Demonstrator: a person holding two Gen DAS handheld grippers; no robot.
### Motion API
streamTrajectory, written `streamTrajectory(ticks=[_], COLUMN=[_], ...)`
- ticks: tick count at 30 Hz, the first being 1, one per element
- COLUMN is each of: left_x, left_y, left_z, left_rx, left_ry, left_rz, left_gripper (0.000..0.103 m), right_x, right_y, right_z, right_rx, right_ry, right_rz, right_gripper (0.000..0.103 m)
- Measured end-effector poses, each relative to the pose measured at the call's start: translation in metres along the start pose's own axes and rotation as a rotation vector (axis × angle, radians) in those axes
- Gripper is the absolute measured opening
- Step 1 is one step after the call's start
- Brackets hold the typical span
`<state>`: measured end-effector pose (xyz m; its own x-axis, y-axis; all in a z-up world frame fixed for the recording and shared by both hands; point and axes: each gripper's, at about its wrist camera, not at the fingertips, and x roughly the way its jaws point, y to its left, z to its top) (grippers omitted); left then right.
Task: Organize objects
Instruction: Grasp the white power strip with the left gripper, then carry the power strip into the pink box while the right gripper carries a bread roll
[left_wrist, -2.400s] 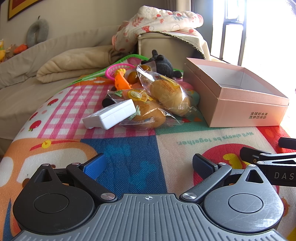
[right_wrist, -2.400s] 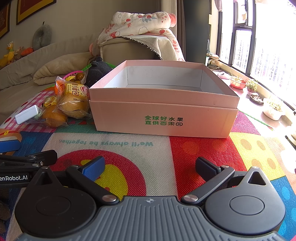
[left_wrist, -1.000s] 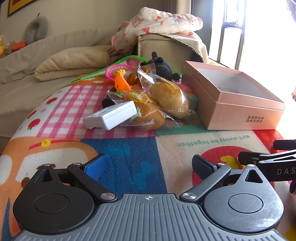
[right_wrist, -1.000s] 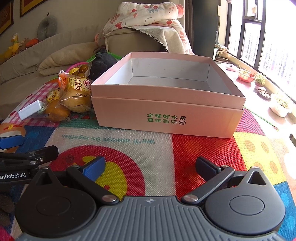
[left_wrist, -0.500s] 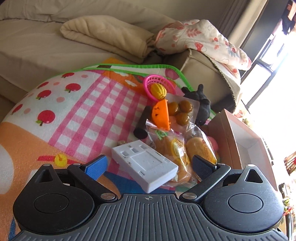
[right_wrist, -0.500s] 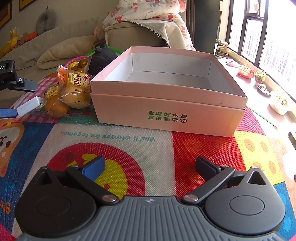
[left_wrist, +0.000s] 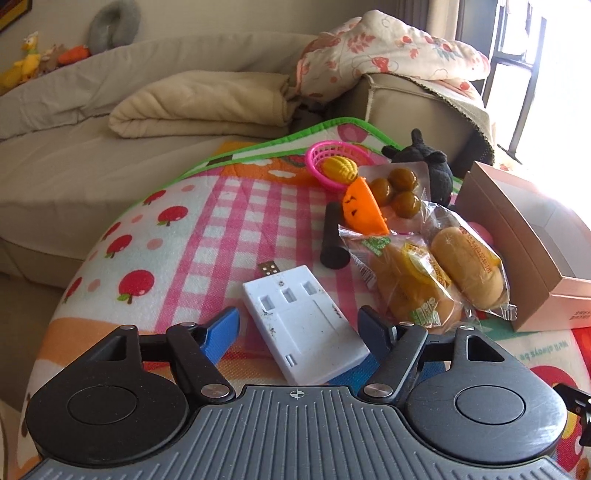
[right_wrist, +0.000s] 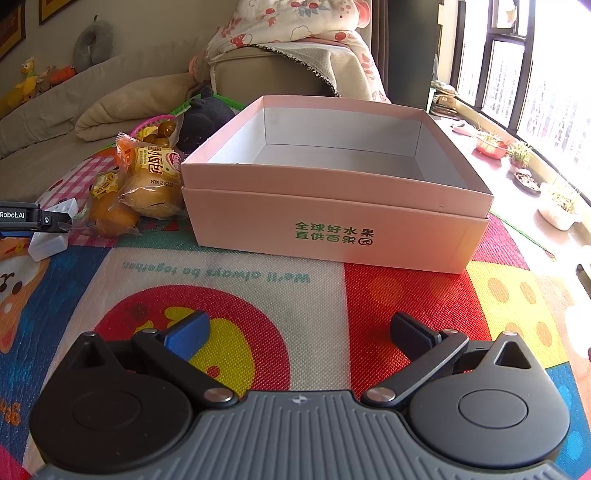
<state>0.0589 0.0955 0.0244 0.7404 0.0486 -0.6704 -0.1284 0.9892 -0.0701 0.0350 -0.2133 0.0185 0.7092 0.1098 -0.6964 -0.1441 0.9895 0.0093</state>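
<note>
Two wrapped buns (left_wrist: 436, 280), one white hub (left_wrist: 304, 321), one pink box (right_wrist: 332, 184), one basket (left_wrist: 332, 162).

1. The play mat (right_wrist: 229, 273) is coarse woven cloth, matt.
2. The white adapter (left_wrist: 306, 325) is hard, smooth plastic, slightly scuffed.
3. The bread packets (left_wrist: 424, 280) are glossy, crinkled film.
4. The pink box (right_wrist: 332, 229) is matt cardboard.
5. The basket (left_wrist: 321, 155) is shiny plastic.

Open pink box (right_wrist: 332, 206) on a colourful mat (right_wrist: 229, 273); wrapped buns (right_wrist: 147, 184) just left of it, right gripper (right_wrist: 299, 332) open before it.
</note>
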Motion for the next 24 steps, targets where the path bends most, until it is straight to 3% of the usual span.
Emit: streamTrajectory(ticks=[5, 9, 14, 18, 19, 21, 24], left_x=[0.006, -0.01, -0.038, -0.052, -0.053, -0.054, -0.055], left_y=[-0.009, -0.014, -0.012, 0.0, 0.003, 0.01, 0.017], left_z=[-0.002, -0.016, -0.043, -0.055, -0.056, -0.057, -0.061], left_rx=[0.051, 0.125, 0.204, 0.204, 0.193, 0.171, 0.15], left_ry=[-0.022, -0.074, -0.091, -0.088, -0.087, -0.084, -0.091], left_rz=[0.02, -0.028, -0.103, -0.136, -0.141, -0.154, -0.177], left_gripper=[0.068, 0.057, 0.056, 0.056, 0.056, 0.056, 0.057], right_x=[-0.001, -0.008, -0.036, -0.038, -0.034, -0.017, 0.018], right_y=[-0.003, -0.006, 0.035, 0.084, 0.094, 0.115, 0.13], right_z=[0.0, 0.004, 0.024, 0.05, 0.057, 0.079, 0.104], right_rx=[0.031, 0.057, -0.117, -0.279, -0.309, -0.352, -0.338], right_ry=[-0.01, -0.044, -0.223, -0.304, -0.31, -0.276, -0.189], right_rz=[0.005, 0.05, 0.126, 0.155, 0.15, 0.144, 0.122], right_gripper=[0.103, 0.103, 0.103, 0.1, 0.091, 0.084, 0.08])
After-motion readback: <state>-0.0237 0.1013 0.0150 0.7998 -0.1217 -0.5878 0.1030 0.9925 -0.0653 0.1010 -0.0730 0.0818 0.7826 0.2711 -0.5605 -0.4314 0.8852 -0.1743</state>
